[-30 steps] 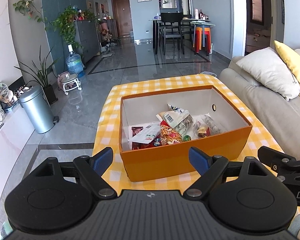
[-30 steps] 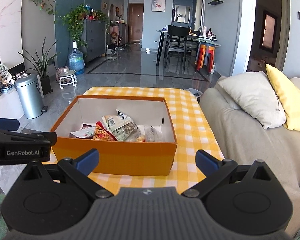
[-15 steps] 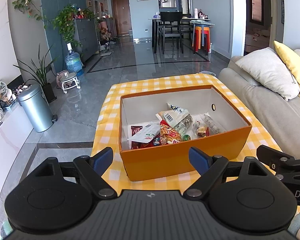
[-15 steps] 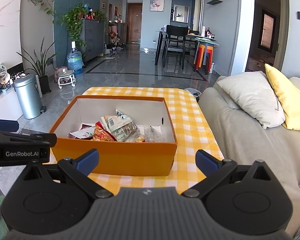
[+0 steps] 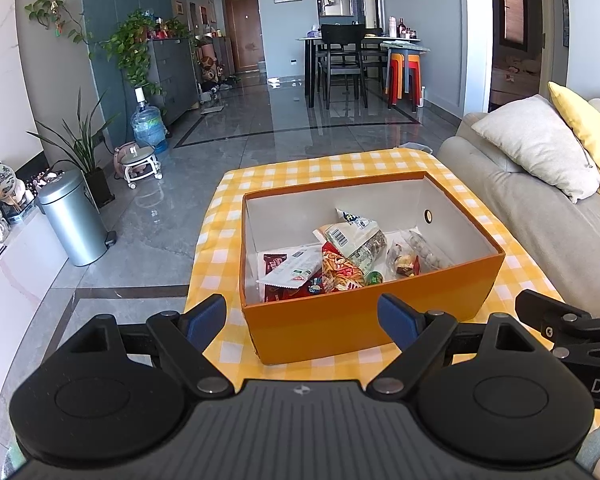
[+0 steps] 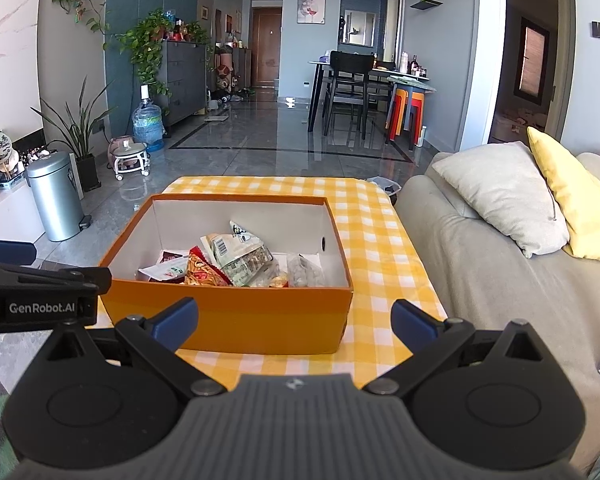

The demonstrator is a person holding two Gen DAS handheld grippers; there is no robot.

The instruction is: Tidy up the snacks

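Both grippers, left gripper (image 5: 302,316) and right gripper (image 6: 294,320), hover spread wide, holding nothing, before the orange box (image 6: 228,320) (snack packets (image 6: 236,256) heaped inside) near the checkered table's (image 6: 384,236) front edge.

Matt cardboard box (image 5: 372,312) on a checked cloth (image 5: 500,236); glossy plastic snack packets (image 5: 352,252); polished floor (image 5: 236,152).

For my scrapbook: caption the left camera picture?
Open left gripper facing an orange cardboard box of snack packets on yellow checked tablecloth.

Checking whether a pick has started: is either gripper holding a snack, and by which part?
Nothing is held. The left gripper and right gripper are both open and empty, short of the orange box.
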